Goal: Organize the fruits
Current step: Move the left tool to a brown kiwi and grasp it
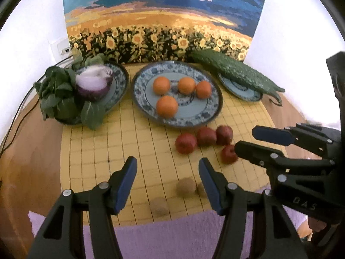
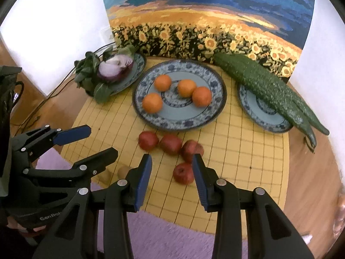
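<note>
Several oranges (image 1: 167, 106) (image 2: 152, 103) lie on the big blue-patterned plate (image 1: 207, 116) (image 2: 183, 125) in the middle. In front of it, several red apples (image 1: 185, 143) (image 2: 183, 173) sit loose on the yellow grid board (image 1: 97, 151) (image 2: 237, 161). Small brown round fruits (image 1: 185, 186) (image 2: 124, 171) rest near the board's front edge. My left gripper (image 1: 168, 166) (image 2: 101, 140) hovers open over the front of the board with nothing in it. My right gripper (image 2: 172, 159) (image 1: 248, 140) is open above the nearest apple, its pads clear of it.
A plate (image 1: 120, 79) at the back left holds a halved red onion (image 1: 94, 84) and leafy greens (image 1: 58, 95). A smaller plate (image 2: 258, 112) at the back right carries long cucumbers (image 2: 269, 86). A sunflower painting (image 1: 161, 21) stands behind. A purple rug (image 1: 172, 237) lies in front.
</note>
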### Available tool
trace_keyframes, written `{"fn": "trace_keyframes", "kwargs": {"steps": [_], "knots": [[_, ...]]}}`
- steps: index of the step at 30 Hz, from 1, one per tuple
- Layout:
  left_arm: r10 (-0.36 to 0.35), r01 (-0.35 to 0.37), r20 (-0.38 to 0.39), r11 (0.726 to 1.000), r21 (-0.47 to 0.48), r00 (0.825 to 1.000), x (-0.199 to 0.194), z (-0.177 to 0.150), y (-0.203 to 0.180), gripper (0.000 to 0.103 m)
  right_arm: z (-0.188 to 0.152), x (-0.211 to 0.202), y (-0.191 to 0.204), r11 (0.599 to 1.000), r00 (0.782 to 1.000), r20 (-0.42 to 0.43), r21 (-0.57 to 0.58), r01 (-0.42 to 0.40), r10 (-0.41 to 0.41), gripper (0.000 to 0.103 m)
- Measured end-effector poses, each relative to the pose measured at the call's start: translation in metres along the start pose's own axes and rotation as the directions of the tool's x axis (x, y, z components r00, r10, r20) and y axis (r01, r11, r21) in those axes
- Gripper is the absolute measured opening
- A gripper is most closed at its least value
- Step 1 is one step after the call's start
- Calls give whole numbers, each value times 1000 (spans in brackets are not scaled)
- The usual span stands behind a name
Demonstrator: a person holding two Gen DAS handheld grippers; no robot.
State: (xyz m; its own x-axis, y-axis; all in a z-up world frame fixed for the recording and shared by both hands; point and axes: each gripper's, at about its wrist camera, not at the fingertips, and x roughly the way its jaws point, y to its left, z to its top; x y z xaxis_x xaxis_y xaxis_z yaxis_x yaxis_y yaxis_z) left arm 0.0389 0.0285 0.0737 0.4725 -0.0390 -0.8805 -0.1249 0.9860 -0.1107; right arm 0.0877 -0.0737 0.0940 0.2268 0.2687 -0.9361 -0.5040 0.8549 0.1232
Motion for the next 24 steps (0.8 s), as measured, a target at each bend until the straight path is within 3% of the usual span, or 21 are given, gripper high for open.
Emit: {"fn": "trace_keyframes", "kwargs": {"steps": [21,24], "knots": [[-79,71,-98,994,-82,992,19,-51,19,62,-58,38,16,999,991,-132,30,-18,22,40],[-107,95,-96,988,-118,990,22,-53,27,46,-58,43,19,999,990,-139,27,-23,26,40]]}}
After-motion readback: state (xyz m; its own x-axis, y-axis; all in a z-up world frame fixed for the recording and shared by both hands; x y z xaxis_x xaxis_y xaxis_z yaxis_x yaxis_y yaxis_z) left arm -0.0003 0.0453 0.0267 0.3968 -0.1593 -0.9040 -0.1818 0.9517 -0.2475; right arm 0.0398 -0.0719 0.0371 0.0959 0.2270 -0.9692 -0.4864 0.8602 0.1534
